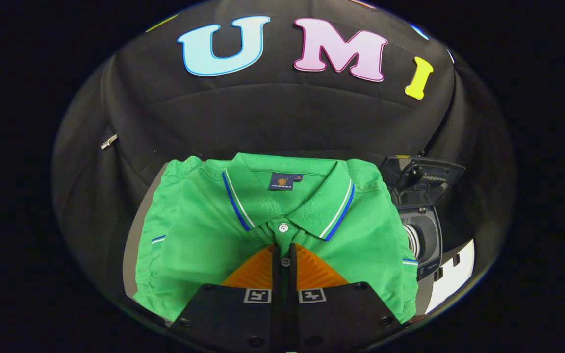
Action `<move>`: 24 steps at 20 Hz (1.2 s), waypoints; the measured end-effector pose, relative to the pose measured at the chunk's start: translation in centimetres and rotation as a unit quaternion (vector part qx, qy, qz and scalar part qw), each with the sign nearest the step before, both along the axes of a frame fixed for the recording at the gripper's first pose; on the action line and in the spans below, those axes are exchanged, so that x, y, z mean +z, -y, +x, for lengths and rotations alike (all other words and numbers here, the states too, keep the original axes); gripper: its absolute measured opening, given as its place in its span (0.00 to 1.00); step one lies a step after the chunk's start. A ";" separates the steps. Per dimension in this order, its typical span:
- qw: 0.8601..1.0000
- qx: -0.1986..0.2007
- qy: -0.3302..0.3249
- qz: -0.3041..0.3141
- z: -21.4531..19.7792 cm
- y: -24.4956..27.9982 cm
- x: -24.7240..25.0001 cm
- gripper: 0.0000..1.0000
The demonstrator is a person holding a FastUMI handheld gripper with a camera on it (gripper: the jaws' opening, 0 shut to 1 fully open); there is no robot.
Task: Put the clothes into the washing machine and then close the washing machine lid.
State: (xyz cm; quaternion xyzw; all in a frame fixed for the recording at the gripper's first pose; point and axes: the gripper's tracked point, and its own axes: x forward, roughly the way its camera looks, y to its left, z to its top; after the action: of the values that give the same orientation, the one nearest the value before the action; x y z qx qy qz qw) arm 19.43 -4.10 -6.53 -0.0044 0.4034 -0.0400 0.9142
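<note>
While my gripper (pixel 285 262) sits at lower centre, fingers drawn nearly together over the placket of the folded green polo shirt (pixel 214 230), I see the washing machine (pixel 422 235), lid (pixel 422 179) raised, at right

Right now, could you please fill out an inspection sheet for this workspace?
Surface: a pale tabletop shows beside the shirt.
Job's things: a folded green polo shirt lies flat, collar away from the camera; the washing machine stands beside it, lid raised and drum opening visible.
Clutter: nothing seen.
Grippers: the hand-held gripper is over the shirt's button placket, its fingers close together with the placket in the narrow gap; whether they pinch the cloth cannot be told.
Cables: nothing seen.
Surroundings: black cloth booth wall behind; a zipper pull on it.
</note>
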 end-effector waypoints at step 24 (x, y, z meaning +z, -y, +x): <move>0.969 -0.017 0.233 -0.087 -2.9 -3.4 10.3 0.05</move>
State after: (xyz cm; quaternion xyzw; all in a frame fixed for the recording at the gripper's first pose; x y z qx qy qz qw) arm 16.53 -0.65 3.76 -0.0674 0.1746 -0.0901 0.9782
